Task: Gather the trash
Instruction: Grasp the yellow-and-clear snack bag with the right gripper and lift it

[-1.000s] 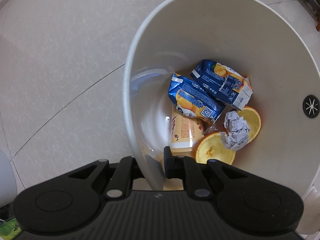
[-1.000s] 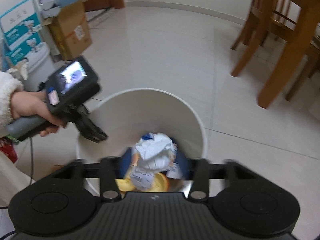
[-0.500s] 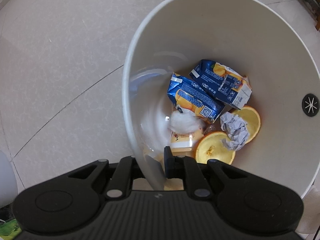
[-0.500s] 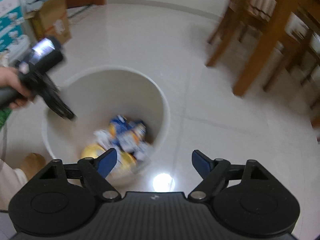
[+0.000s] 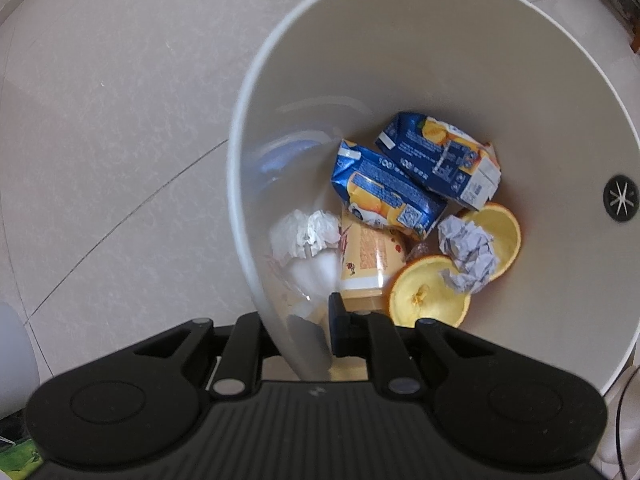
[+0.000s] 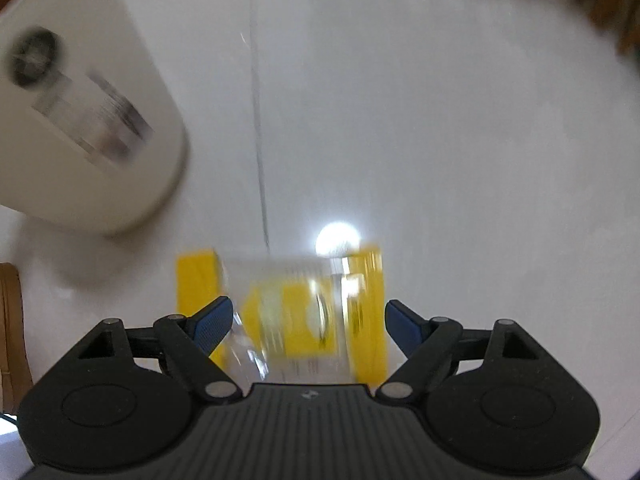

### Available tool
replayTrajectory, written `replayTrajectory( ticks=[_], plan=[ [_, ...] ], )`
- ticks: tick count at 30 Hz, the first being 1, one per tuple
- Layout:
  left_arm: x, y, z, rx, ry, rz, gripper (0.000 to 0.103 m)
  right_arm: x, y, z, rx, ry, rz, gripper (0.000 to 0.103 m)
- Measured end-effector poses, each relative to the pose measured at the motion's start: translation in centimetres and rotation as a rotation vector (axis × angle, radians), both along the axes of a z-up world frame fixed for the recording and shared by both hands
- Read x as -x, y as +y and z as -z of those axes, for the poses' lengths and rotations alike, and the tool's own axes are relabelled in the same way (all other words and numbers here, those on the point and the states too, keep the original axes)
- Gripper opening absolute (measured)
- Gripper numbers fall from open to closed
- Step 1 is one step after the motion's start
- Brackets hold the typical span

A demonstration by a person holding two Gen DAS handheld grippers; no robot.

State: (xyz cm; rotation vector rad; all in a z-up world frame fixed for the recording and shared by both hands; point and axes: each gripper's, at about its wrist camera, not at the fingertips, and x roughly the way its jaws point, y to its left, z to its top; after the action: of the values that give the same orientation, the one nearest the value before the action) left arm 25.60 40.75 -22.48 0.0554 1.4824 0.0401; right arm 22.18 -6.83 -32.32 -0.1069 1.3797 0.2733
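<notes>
My left gripper (image 5: 298, 330) is shut on the rim of the white trash bin (image 5: 240, 184), one finger outside the wall, one inside. In the bin lie two blue juice cartons (image 5: 384, 196), orange halves (image 5: 428, 296), a grey paper ball (image 5: 468, 254), a yellow cup (image 5: 368, 264) and a white crumpled tissue (image 5: 304, 234). In the right wrist view my right gripper (image 6: 308, 322) is open just above a blurred yellow and clear plastic package (image 6: 292, 312) that lies on the floor. The package shows between the blue pads, which stand apart from it. The bin's outside (image 6: 80, 120) is at upper left.
Pale floor tiles (image 6: 440, 140) with a grout line spread around the package, and a lamp's glare (image 6: 338, 238) shines on them. Brown furniture shows blurred at the top right (image 6: 608, 8) and a brown edge at the far left (image 6: 10, 320).
The right gripper let go of the white crumpled tissue, which now lies in the bin. It opened, swung away from the bin and came down over the yellow package. The left gripper stayed put.
</notes>
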Motion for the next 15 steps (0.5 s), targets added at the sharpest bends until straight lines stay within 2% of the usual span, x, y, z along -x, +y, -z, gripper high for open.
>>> replayTrajectory(
  ticks=[5, 9, 15],
  plan=[
    [-0.2, -0.2, 0.0, -0.008, 0.012, -0.011, 0.011, -0.1, -3.2, 3.8, -0.061, 0.050, 0.071, 0.087],
    [-0.4, 0.1, 0.0, 0.002, 0.022, -0.034, 0.011, -1.4, -3.9, 6.7, -0.080, 0.077, 0.107, 0.087],
    [-0.5, 0.0, 0.0, -0.010, 0.022, -0.031, 0.011, -3.5, -3.8, 8.7, -0.127, 0.103, 0.156, 0.087]
  ],
)
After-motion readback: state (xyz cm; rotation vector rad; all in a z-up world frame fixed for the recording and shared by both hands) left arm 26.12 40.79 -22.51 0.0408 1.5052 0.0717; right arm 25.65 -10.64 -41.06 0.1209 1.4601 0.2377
